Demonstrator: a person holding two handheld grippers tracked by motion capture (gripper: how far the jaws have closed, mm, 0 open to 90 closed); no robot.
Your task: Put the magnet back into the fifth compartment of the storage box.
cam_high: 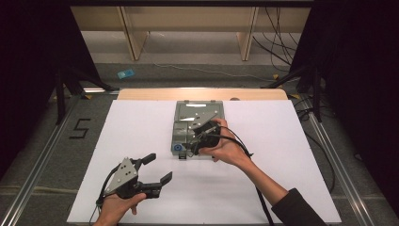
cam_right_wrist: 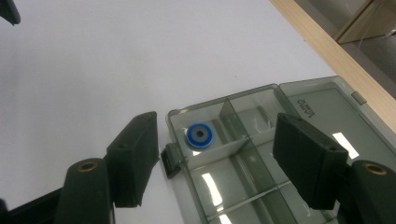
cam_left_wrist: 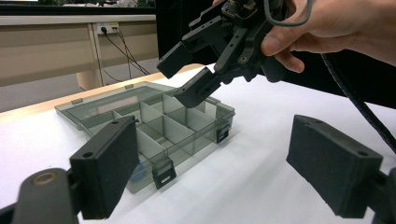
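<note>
A clear grey compartment box (cam_high: 173,136) lies open mid-table, its lid (cam_high: 200,109) flat on the far side. A blue ring with a dark centre (cam_right_wrist: 200,135) lies in the box's near-left corner compartment (cam_high: 178,148). My right gripper (cam_high: 191,147) hovers open just above the box, and the ring shows between its jaws (cam_right_wrist: 217,135). My left gripper (cam_high: 158,167) rests open near the table's front left, nothing between its jaws (cam_left_wrist: 215,158). It faces the box (cam_left_wrist: 196,140) and the right gripper (cam_left_wrist: 182,77).
A white sheet (cam_high: 282,165) covers the table and a wooden edge (cam_high: 202,94) shows at the back. The other compartments look empty. Cables (cam_high: 244,146) trail from the right gripper over the sheet. On the floor are a "5" mark (cam_high: 80,128) and a blue object (cam_high: 125,74).
</note>
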